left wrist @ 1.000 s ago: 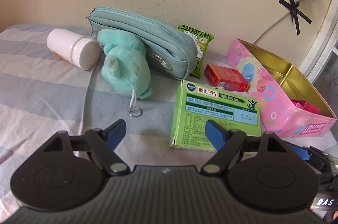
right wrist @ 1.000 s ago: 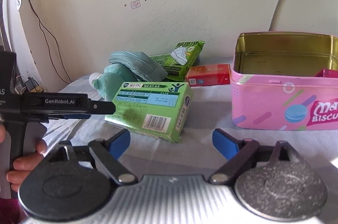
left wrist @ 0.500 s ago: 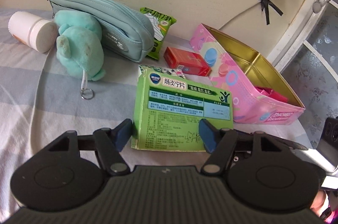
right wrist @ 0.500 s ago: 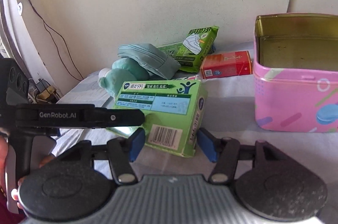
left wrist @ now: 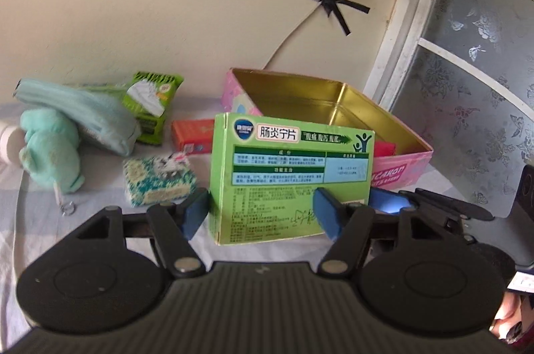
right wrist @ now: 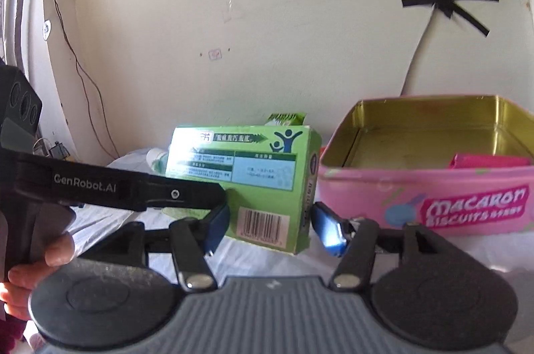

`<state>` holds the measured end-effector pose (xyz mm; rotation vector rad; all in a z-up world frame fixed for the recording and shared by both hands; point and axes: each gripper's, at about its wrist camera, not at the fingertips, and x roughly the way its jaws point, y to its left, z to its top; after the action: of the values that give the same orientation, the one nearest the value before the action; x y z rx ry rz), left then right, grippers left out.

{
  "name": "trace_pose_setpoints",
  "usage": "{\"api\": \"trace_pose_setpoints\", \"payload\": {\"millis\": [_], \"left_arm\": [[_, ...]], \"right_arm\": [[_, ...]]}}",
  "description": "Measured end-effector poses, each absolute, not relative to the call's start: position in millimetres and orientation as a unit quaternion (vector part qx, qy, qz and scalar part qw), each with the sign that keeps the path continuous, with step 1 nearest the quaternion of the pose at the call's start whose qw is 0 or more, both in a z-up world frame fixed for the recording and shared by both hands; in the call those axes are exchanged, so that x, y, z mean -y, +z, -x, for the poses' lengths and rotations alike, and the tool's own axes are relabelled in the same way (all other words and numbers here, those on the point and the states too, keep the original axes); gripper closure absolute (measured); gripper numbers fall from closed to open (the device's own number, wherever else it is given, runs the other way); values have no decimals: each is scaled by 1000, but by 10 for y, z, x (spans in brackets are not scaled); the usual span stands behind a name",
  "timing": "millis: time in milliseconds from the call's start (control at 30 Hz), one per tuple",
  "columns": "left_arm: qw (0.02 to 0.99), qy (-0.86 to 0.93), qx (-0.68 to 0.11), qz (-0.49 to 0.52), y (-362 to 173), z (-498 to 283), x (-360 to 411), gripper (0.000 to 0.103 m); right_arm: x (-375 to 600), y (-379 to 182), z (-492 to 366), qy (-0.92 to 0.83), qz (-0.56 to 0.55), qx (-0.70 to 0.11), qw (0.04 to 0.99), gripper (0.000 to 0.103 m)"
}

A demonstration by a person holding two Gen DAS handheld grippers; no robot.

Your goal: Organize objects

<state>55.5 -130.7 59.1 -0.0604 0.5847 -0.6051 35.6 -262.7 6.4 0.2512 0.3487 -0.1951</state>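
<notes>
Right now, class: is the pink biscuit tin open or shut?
Open: the pink biscuit tin has no lid on, and its gold inside shows.

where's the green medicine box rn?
In both wrist views the green medicine box is off the bed, gripped by both the left gripper and right gripper, just in front of the open pink macaron tin.

Between the jaws sits a green printed cardboard box (left wrist: 293, 177), faintly glossy. Beyond it, a pink painted metal tin (left wrist: 397, 167) shows a shiny gold interior. Left of the jaws lie a fuzzy teal plush toy (left wrist: 50, 150) and matt striped cloth bedding (left wrist: 20, 220).
</notes>
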Motion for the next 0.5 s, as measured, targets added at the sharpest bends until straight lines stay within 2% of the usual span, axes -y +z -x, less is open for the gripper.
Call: {"api": "trace_pose_setpoints", "payload": {"millis": [233, 500], "left_arm": [[915, -320, -247, 4, 799, -809, 1889, 33], [909, -330, -256, 0, 724, -1161, 2347, 33]], "right_arm": [[3174, 198, -319, -139, -139, -120, 973, 48], [3694, 107, -389, -175, -158, -116, 965, 48]]}}
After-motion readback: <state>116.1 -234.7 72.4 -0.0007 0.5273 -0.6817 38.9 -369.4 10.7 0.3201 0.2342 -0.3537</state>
